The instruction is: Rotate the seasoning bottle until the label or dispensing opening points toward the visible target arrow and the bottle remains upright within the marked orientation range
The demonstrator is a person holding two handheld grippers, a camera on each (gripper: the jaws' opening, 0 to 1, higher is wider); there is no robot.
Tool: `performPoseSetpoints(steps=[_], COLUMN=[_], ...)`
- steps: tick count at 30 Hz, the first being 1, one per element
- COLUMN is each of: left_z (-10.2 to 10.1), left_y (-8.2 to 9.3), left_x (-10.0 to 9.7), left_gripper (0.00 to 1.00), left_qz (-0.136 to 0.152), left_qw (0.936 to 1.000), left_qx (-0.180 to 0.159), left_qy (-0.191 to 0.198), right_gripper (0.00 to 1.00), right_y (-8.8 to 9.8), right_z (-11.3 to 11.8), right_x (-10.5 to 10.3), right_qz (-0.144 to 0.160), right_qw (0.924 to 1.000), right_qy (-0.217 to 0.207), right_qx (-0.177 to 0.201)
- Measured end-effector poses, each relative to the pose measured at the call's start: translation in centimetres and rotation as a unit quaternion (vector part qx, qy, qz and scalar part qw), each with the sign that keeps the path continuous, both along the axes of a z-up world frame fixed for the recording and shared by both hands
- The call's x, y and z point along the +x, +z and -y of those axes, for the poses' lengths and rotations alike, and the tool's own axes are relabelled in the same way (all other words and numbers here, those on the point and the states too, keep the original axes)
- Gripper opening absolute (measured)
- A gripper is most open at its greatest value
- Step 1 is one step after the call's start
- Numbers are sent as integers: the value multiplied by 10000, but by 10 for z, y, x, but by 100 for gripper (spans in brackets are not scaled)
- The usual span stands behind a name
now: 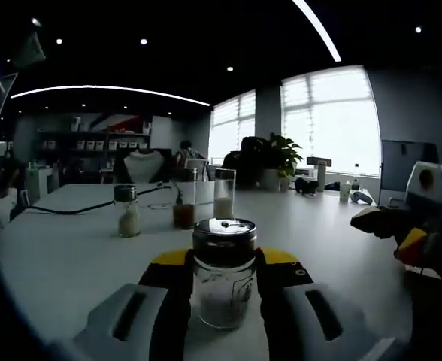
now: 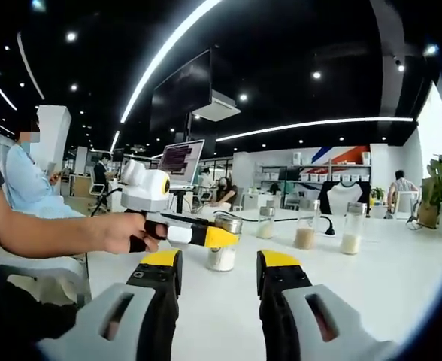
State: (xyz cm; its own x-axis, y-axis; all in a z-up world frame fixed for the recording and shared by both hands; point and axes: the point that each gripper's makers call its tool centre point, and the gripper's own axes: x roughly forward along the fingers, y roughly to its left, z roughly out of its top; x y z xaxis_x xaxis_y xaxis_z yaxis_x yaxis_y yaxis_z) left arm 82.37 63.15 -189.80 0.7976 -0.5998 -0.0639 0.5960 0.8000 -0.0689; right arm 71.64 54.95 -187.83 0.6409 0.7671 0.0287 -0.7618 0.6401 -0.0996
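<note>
Bottle (image 1: 224,274) upright on table (image 1: 63,263), between L gripper (image 1: 224,265) jaws; yellow-tipped jaws hard against both sides of the glass at mid-body, so apparently clamped on it. Same bottle in right gripper view (image 2: 223,244), mid-table, w/ L gripper (image 2: 206,236) closed round it just under the cap and a hand (image 2: 127,232) on the grip.

R gripper (image 2: 219,272) off the bottle, nearer the camera, jaws wide apart, holding nothing.

Handling, judged from looks: clear glass body, dark shiny cap (image 1: 224,232), pale powder filling roughly lower third. Prob. light, rigid, bottom-weighted. Glass smooth, so likely to slip in the pads if the twist is fast; breakable if tipped off or knocked. Table top smooth too, so base may skate rather than turn in place.

Best hold: straight mid-body wall, below cap, square across the width, as now. Avoid the cap; may spin loose instead of turning the bottle.

Label faint on front of glass, not readable. No arrow or range marks made out.

Three other jars (image 1: 184,203) well behind, further along table; clear of the turn.
</note>
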Motion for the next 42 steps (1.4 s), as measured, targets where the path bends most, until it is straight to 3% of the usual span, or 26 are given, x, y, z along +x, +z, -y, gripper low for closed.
performPoseSetpoints(steps=[2,8,13,17,20,36,42], left_z=[-2,1,1,-5,-5,-7,-7], left_y=[-2,-2,-11,-12,-12,-12,-11], left_x=[-1,-3,-10,-10,-8,-7,-15], left_gripper=[35,35,40,38,33,33,49], left_qz=[94,70,-117,-55,21,-7,-16], left_qw=[9998,9999,9994,9988,9986,9988,9989], left_qx=[191,90,325,418,497,480,460], left_qy=[48,26,33,245,176,-26,79], right_gripper=[38,38,38,38,38,38,39], right_y=[0,-3,-2,-4,-4,-10,-13], right_z=[0,-1,-1,-1,-3,-3,0], right_x=[0,0,1,1,-1,2,4], right_qz=[-10,-41,-33,-75,-58,-120,-167], right_qw=[10000,10000,10000,10000,10000,9999,9998], right_qy=[5,11,5,-4,21,28,0], right_qx=[16,7,13,22,-2,-39,-49])
